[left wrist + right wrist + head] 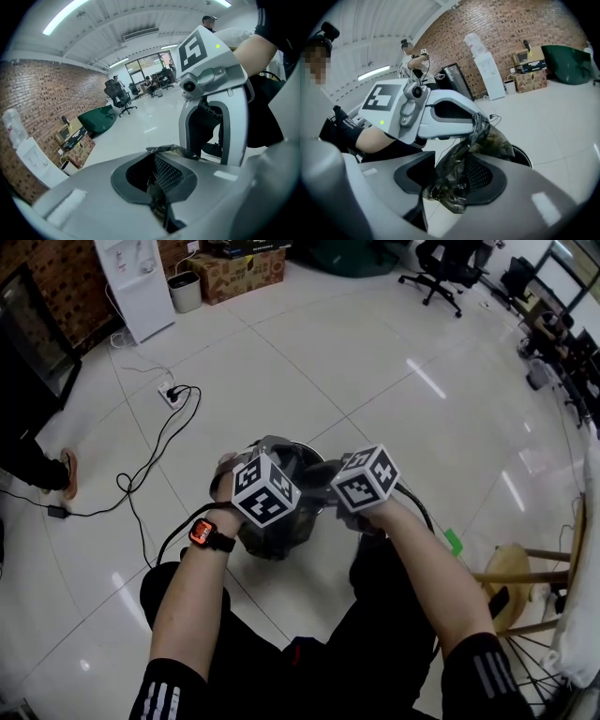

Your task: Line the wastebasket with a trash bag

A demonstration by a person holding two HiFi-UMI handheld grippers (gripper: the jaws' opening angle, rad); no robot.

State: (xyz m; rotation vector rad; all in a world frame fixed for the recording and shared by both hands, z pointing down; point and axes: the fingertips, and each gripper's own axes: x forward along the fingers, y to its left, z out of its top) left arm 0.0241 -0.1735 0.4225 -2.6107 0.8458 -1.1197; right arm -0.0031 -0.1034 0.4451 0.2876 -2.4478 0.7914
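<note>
A dark round wastebasket (274,542) stands on the floor in front of my knees; its rim (524,157) also shows in the right gripper view. Both grippers hover close together just above it. My left gripper (160,197) is shut on a thin fold of the dark, crinkled trash bag (457,173). From its tips (479,123) the bag stretches across to my right gripper (436,192). The right jaws stand apart with a clump of the bag hanging loose between them, and floor shows through the gap. In the head view the marker cubes hide both sets of jaws.
A black cable and white power strip (171,393) lie on the tiles to the far left. A wooden stool (518,570) stands close at the right. A water dispenser (131,282), a cardboard box (246,273) and office chairs (441,268) are far back.
</note>
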